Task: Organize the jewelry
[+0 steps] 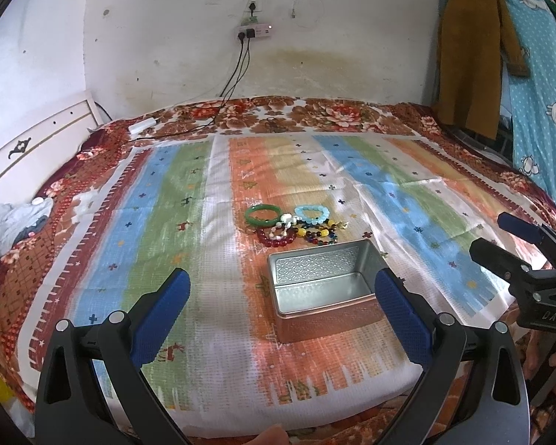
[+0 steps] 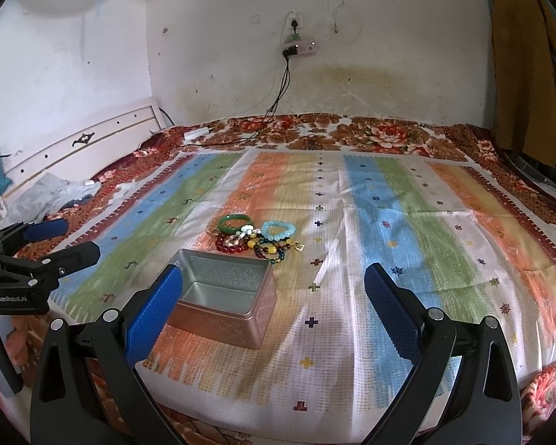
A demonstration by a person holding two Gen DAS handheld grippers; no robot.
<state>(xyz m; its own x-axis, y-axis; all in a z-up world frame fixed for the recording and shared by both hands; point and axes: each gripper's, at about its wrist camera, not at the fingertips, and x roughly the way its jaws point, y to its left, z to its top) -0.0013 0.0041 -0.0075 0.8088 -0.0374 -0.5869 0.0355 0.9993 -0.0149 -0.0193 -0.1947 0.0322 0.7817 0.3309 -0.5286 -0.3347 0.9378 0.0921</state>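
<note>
The open metal tin (image 2: 224, 298) sits on the striped cloth (image 2: 370, 222) that covers the bed, its cavity bare, and everything else is best placed from it. Just beyond its far rim lies the jewelry in one loose cluster: a green bangle (image 2: 234, 223) at the far left, a pale blue bead bracelet (image 2: 278, 230) at the far right, a dark red bead bracelet (image 2: 230, 244) and a strand of white beads (image 2: 247, 230) nearer the rim, and a multicoloured bead string (image 2: 276, 250) closest to the tin's far right corner. The pieces overlap (which strand lies over which I cannot tell).

Both tools hover on the near side of the tin, neither touching anything. The left gripper (image 1: 281, 315) has its jaws spread wide with nothing between them; the right gripper (image 2: 274, 311) is likewise spread and holds nothing. Nothing is stowed yet, so the step in hand appears to be the first pick.

To do it well, I would start with a piece on the cluster's edge, most likely the green bangle or the blue bracelet, since each lies clear of the tangle on one side. Close one finger inside the ring and one outside, pinching the band itself, then lift straight up and watch whether a neighbouring strand trails along. The soft bedding will probably give under pressure, so descend gently. Carry the piece over the far rim and release it low inside the tin.
</note>
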